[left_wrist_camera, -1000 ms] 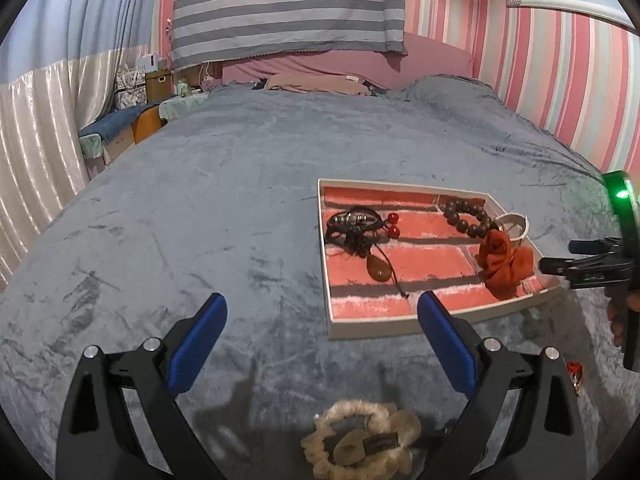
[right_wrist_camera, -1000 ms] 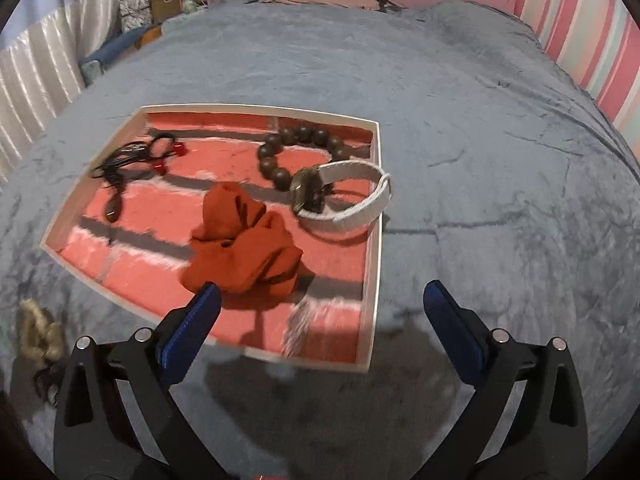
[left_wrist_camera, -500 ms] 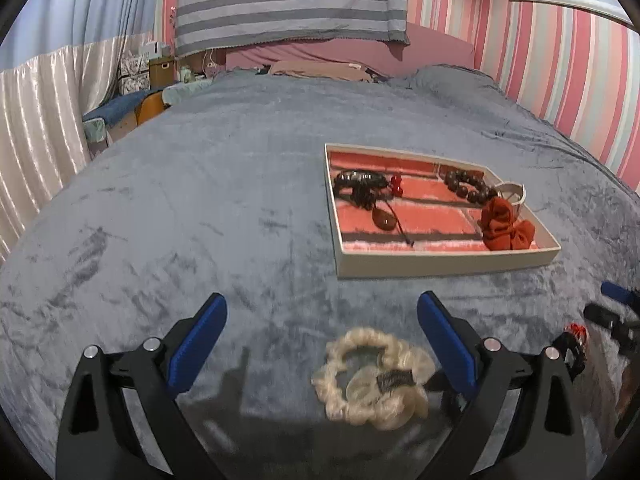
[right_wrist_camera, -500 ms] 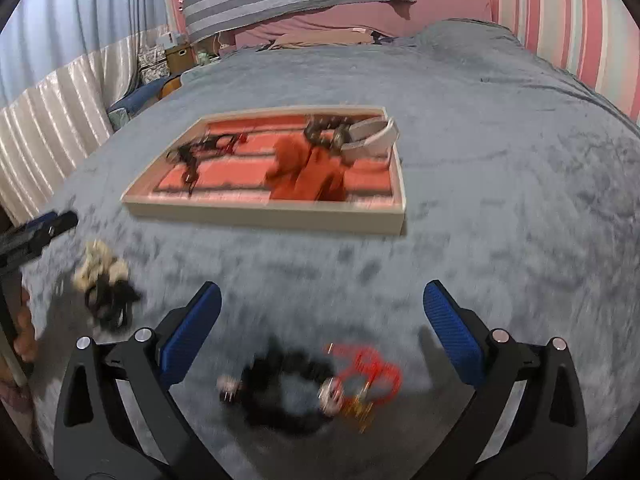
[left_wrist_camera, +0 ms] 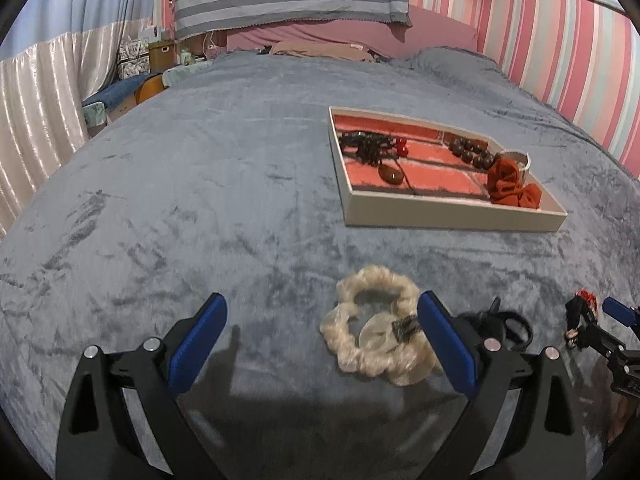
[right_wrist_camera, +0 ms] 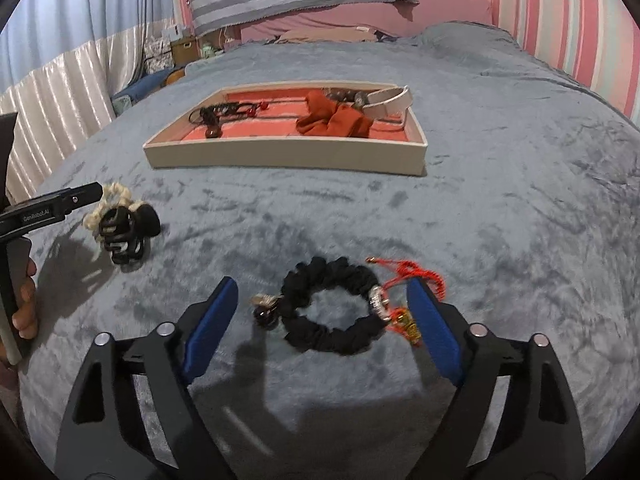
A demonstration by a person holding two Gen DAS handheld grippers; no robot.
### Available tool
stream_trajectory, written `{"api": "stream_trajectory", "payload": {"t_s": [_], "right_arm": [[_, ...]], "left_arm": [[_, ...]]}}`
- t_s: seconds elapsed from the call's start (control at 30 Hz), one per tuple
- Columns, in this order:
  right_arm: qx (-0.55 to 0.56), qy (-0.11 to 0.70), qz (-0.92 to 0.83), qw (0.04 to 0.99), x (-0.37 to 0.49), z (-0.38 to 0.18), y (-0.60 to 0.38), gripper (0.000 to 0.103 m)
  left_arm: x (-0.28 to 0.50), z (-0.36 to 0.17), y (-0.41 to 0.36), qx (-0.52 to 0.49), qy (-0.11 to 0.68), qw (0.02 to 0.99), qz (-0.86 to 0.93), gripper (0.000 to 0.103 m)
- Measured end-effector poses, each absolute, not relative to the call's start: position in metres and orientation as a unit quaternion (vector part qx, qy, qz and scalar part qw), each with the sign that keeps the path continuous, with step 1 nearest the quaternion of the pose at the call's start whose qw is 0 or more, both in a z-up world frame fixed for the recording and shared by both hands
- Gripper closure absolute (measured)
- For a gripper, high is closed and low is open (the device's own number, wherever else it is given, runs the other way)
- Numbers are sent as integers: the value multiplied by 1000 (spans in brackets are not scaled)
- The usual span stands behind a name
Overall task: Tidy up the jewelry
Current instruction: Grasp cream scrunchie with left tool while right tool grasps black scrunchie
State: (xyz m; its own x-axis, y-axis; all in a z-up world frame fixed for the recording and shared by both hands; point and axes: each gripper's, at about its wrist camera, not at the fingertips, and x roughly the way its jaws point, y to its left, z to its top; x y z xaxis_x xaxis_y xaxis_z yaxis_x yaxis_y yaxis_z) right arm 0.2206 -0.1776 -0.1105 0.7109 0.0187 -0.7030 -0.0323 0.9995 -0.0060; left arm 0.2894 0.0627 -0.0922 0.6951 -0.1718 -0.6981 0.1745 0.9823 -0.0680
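A cream tray (left_wrist_camera: 448,216) with a red lining lies on the grey bed; it also shows in the right wrist view (right_wrist_camera: 280,156). It holds a black cord necklace (left_wrist_camera: 372,148), dark wooden beads (left_wrist_camera: 468,154), an orange scrunchie (left_wrist_camera: 512,184) and a white bracelet (right_wrist_camera: 390,100). My left gripper (left_wrist_camera: 322,332) is open, low over the bed, with a cream scrunchie (left_wrist_camera: 376,336) between its fingers. My right gripper (right_wrist_camera: 320,312) is open around a black scrunchie (right_wrist_camera: 332,308) with a red cord charm (right_wrist_camera: 412,280) beside it. A black hair clip (right_wrist_camera: 124,236) lies by the cream scrunchie.
The grey velvet blanket (left_wrist_camera: 180,200) covers the whole bed. Pink pillows (left_wrist_camera: 320,32) and a striped cloth lie at the far end. A pink striped wall (left_wrist_camera: 560,48) runs along the right. Curtains and boxes stand at the left.
Both grippers have drawn back from the tray and dropped lower. The cream scrunchie now sits between the left fingers and the black scrunchie between the right fingers.
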Motion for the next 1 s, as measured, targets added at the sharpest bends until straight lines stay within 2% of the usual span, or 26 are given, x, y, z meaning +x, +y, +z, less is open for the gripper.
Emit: {"api": "stream_trajectory", "payload": {"t_s": [0.3, 0.33, 0.37, 0.43, 0.5, 0.53, 0.6, 0.63, 0.7, 0.87, 1.0], "right_arm": [[-14, 396, 5, 918, 231, -124, -174, 46], [-14, 397, 9, 918, 232, -125, -174, 52], [-12, 402, 17, 915, 234, -126, -173, 66], [-7, 414, 24, 910, 239, -130, -172, 74], [-3, 412, 23, 911, 239, -131, -173, 76], [0, 413, 25, 911, 239, -131, -173, 79], [4, 411, 29, 911, 239, -130, -174, 85], [6, 409, 28, 912, 238, -130, -175, 89], [9, 401, 28, 916, 236, -127, -176, 89], [14, 380, 34, 924, 228, -114, -178, 89], [25, 370, 43, 928, 228, -98, -185, 89]], "left_arm": [[301, -110, 57, 14, 405, 908, -104, 11], [304, -112, 56, 16, 409, 906, -105, 11], [307, -114, 55, 15, 412, 905, -105, 13], [312, -116, 57, 7, 415, 903, -112, 22], [318, -119, 59, 5, 423, 900, -108, 34], [318, -120, 58, 7, 424, 900, -107, 36], [318, -119, 57, 9, 418, 902, -109, 52], [317, -119, 56, 11, 417, 902, -112, 57], [315, -118, 54, 15, 412, 904, -115, 73], [312, -116, 52, 18, 407, 905, -121, 90], [311, -112, 54, 11, 402, 907, -125, 94]]}}
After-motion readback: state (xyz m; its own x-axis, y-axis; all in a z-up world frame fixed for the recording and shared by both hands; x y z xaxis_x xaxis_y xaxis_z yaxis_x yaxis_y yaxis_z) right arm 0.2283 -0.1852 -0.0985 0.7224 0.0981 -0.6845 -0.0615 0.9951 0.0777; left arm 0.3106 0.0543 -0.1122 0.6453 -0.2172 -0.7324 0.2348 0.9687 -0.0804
